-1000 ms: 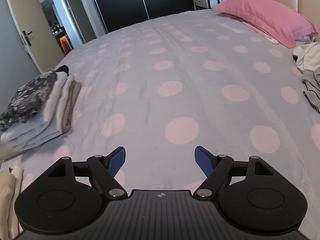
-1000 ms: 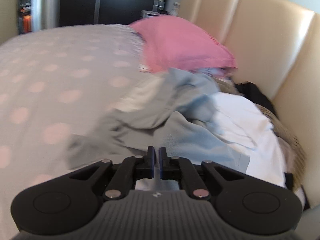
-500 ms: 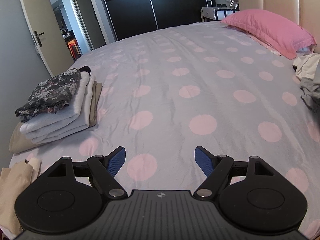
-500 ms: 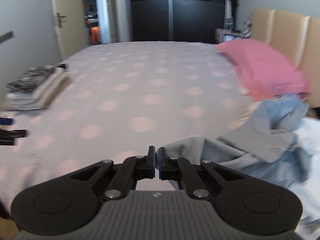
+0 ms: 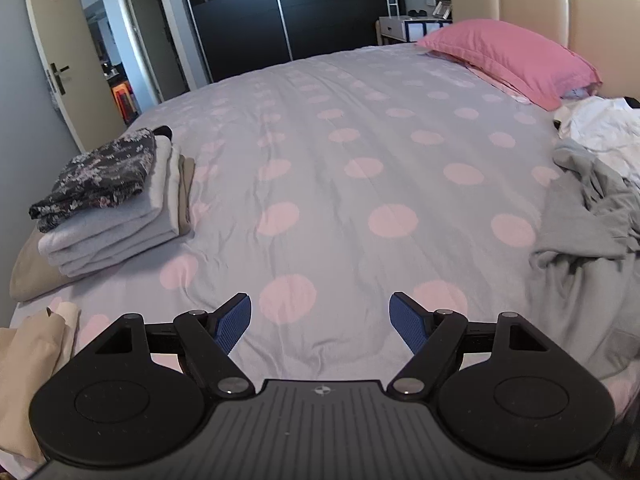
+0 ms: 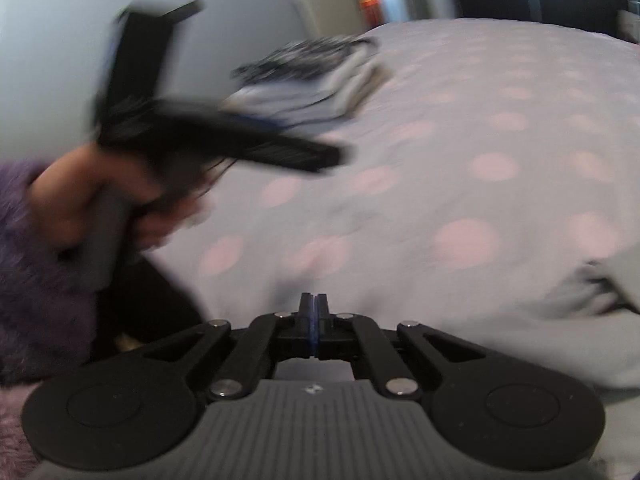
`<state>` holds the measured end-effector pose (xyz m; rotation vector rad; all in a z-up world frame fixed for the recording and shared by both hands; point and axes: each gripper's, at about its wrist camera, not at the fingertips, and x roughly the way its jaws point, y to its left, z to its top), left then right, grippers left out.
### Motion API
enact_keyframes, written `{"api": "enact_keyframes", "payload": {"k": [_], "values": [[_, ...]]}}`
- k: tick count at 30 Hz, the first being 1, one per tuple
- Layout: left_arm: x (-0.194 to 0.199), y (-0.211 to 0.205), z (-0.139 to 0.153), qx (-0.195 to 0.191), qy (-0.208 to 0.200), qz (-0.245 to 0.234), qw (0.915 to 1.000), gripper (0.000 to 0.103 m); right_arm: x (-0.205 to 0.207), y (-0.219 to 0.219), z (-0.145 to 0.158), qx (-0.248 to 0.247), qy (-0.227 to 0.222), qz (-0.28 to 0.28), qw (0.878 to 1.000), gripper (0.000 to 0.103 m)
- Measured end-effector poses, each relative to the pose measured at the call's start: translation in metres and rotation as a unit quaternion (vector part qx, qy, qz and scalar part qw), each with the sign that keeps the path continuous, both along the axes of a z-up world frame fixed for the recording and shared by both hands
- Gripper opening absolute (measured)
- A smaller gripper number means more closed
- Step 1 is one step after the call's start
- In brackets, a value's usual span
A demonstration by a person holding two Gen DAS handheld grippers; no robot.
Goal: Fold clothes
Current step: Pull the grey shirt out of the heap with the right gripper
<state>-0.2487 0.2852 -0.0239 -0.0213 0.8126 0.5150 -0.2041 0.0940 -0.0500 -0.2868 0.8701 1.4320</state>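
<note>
Grey cloth, a crumpled grey garment (image 5: 580,236), lies at the right edge of the left wrist view, to the right of and beyond the left gripper (image 5: 320,322), whose blue-padded jaws stand wide apart with nothing between them. In the right wrist view the same garment (image 6: 540,340) spreads across the lower right. The right gripper (image 6: 315,312) has its jaws pressed together; the cloth runs up close beside and beneath them, but whether any of it is pinched there cannot be told.

The bedspread (image 5: 340,152), pale grey with pink dots, lies open and flat through the centre of the left wrist view, from the jaws up to the pink pillow (image 5: 508,60) at upper right. Its near edge curves along the lower left, where a beige cloth (image 5: 28,360) hangs off the frame.

At middle left sits a stack of folded clothes (image 5: 112,208), a dark floral piece on top of pale grey and beige layers. A white garment (image 5: 600,124) is heaped at the right, just behind the grey one.

In the right wrist view, blurred, a hand (image 6: 92,204) at centre left grips the other tool's handle, above a purple fuzzy sleeve (image 6: 36,300).
</note>
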Motion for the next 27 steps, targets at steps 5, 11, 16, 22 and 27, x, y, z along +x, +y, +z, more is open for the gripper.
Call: {"api": "enact_keyframes", "payload": {"k": [5, 11, 16, 22, 27], "values": [[-0.009, -0.004, -0.011, -0.014, 0.003, -0.015, 0.9998, 0.076, -0.016, 0.007, -0.016, -0.052, -0.053, -0.014, 0.997, 0.000], [-0.012, -0.018, -0.022, -0.035, 0.007, -0.049, 0.9982, 0.076, 0.006, -0.009, -0.030, -0.112, -0.087, -0.058, 0.988, 0.004], [-0.010, -0.037, -0.033, -0.058, 0.014, -0.086, 0.9945, 0.076, 0.029, -0.034, -0.046, -0.160, -0.133, -0.108, 0.972, 0.029], [-0.002, -0.071, -0.051, -0.087, 0.030, -0.144, 0.9853, 0.076, 0.052, -0.056, -0.063, -0.199, -0.153, -0.160, 0.955, 0.044], [0.009, -0.093, -0.062, -0.114, 0.037, -0.181, 0.9760, 0.076, 0.063, -0.060, -0.072, -0.216, -0.163, -0.176, 0.947, 0.060]]}}
